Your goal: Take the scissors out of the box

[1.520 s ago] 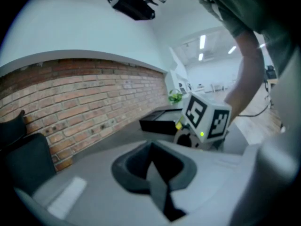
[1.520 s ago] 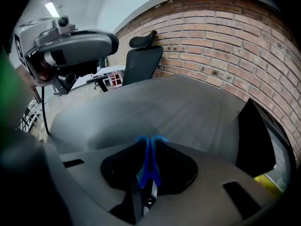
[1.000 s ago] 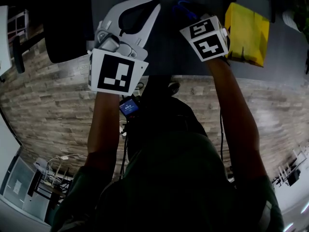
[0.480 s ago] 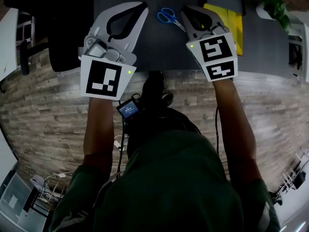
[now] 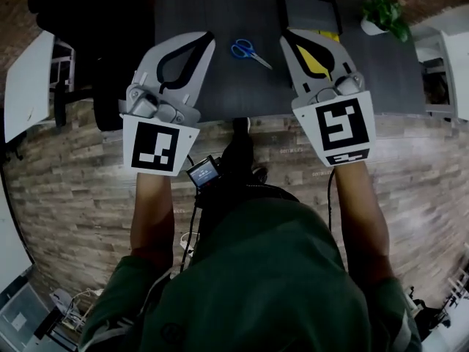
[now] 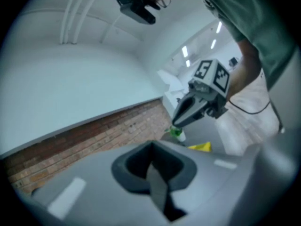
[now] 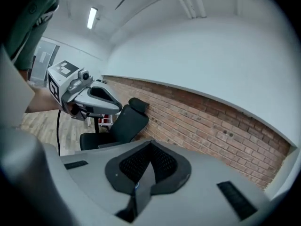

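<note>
Scissors lie flat on the dark desk, outside the yellow box, blue handles at the far end. Left claw hangs to the left of the scissors, clear of them, jaws together and nothing between. Right claw hangs just right of the scissors, likewise closed and empty. The box sits right of the scissors, partly behind the right claw.

Dark grey counter sits at 12 o'clock in head view; blue-handled scissors lie flat near its middle, blades twd 4 o'clock; yellow box at scissors' 3 o'clock, apart, partly hidden; dark flat item at box's 12; potted plant at 2 o'clock end.
</note>
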Demonstrator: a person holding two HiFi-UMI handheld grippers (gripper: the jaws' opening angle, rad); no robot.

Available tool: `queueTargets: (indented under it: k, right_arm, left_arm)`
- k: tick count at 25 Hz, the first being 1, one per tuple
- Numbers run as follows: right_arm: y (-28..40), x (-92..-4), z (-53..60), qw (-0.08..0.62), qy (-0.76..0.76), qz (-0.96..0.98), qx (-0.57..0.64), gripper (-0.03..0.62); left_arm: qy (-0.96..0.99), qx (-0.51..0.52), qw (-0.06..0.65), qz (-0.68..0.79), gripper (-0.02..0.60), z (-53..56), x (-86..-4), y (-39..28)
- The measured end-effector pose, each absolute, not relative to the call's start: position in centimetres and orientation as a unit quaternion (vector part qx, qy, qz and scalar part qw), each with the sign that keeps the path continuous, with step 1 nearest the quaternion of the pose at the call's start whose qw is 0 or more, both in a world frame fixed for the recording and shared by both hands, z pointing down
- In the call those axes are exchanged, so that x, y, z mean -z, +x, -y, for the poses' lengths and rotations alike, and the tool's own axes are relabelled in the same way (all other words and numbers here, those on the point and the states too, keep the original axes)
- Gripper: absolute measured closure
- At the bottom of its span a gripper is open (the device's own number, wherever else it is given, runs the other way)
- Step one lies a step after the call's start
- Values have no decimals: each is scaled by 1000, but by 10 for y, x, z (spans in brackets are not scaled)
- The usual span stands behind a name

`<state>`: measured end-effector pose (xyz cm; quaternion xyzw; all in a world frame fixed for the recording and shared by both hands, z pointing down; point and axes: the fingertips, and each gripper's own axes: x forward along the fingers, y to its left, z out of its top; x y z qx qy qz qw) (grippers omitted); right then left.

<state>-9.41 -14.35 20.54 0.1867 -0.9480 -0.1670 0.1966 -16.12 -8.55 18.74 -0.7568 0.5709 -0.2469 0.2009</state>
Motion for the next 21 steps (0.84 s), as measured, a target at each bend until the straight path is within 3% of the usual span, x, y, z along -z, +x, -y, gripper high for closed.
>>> queueTargets:
  k: [21]
  right_arm:
    - [14,-136,49,161,233,929,240,588]
  left_arm:
    - [-760,247,246,-549,583,6,-151,-79]
